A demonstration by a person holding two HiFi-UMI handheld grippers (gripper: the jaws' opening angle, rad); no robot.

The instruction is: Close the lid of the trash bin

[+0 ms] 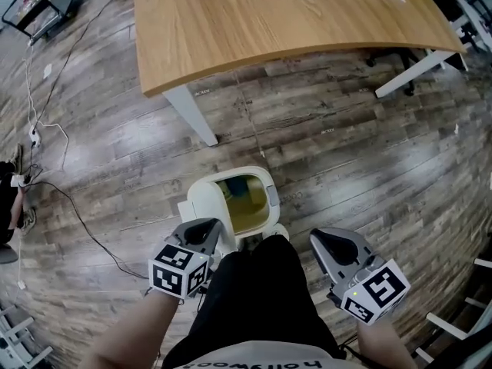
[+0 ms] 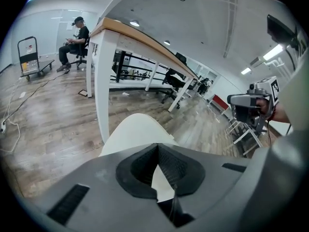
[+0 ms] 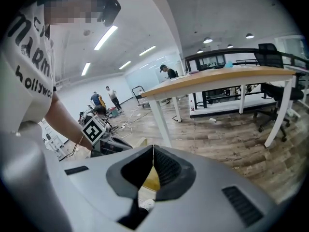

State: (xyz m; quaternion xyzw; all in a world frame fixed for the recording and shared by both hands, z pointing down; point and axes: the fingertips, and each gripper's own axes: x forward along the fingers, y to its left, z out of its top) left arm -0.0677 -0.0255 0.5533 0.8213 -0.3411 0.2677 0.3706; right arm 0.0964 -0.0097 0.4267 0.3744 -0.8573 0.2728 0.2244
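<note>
Jaws pressed together on both grippers, trash bin (image 1: 231,177) standing open between them.

Nothing sits in the clenched left gripper (image 2: 157,145), whose tip is just beside the raised cream lid (image 2: 137,129) directly ahead of it. The right gripper (image 3: 153,148) is likewise closed and empty (a sliver of the bin's yellowish inside shows past its pads) and is held apart at the bin's right. The bin stands uncovered on the wood-plank floor (image 1: 369,152), just in front of the person's dark-clad knee (image 1: 261,283), near a white leg of the wooden table (image 1: 269,14).
</note>
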